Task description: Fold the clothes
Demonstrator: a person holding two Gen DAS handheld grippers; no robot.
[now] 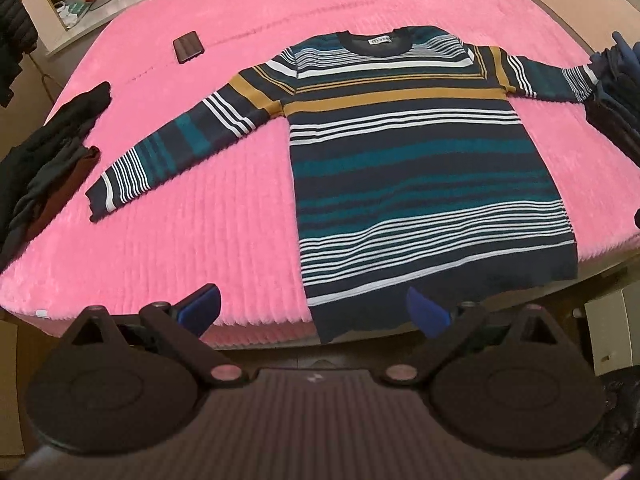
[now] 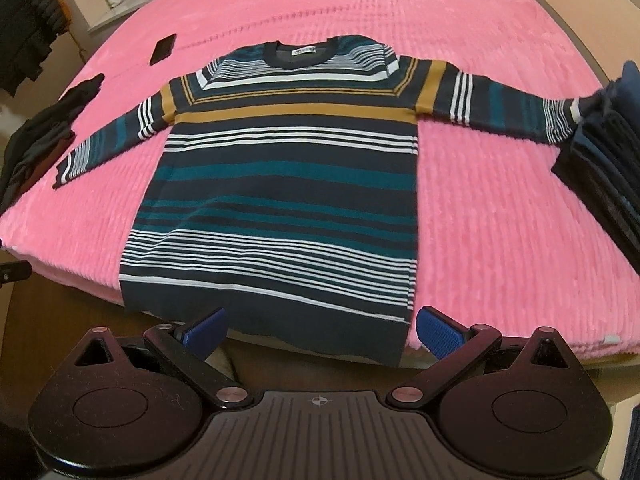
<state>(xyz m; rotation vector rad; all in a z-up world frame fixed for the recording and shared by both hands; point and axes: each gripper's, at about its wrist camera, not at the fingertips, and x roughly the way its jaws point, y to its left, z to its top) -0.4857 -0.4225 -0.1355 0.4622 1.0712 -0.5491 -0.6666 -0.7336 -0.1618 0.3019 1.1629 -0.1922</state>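
A long-sleeved striped sweater (image 1: 416,160) (image 2: 280,184) in navy, teal, white and mustard lies flat on the pink bed cover (image 1: 208,240) (image 2: 500,216), collar at the far side, both sleeves spread out. Its hem hangs slightly over the near edge of the bed. My left gripper (image 1: 314,312) is open, held just off the near edge by the hem's left corner, with nothing between its blue pads. My right gripper (image 2: 322,330) is open too, in front of the hem's right part, holding nothing.
A loose heap of dark clothes (image 1: 48,152) (image 2: 40,136) lies at the bed's left edge. A stack of folded dark garments (image 1: 616,100) (image 2: 608,152) sits at the right, over the sweater's right cuff. A dark flat case (image 1: 188,46) (image 2: 163,53) rests at the far left.
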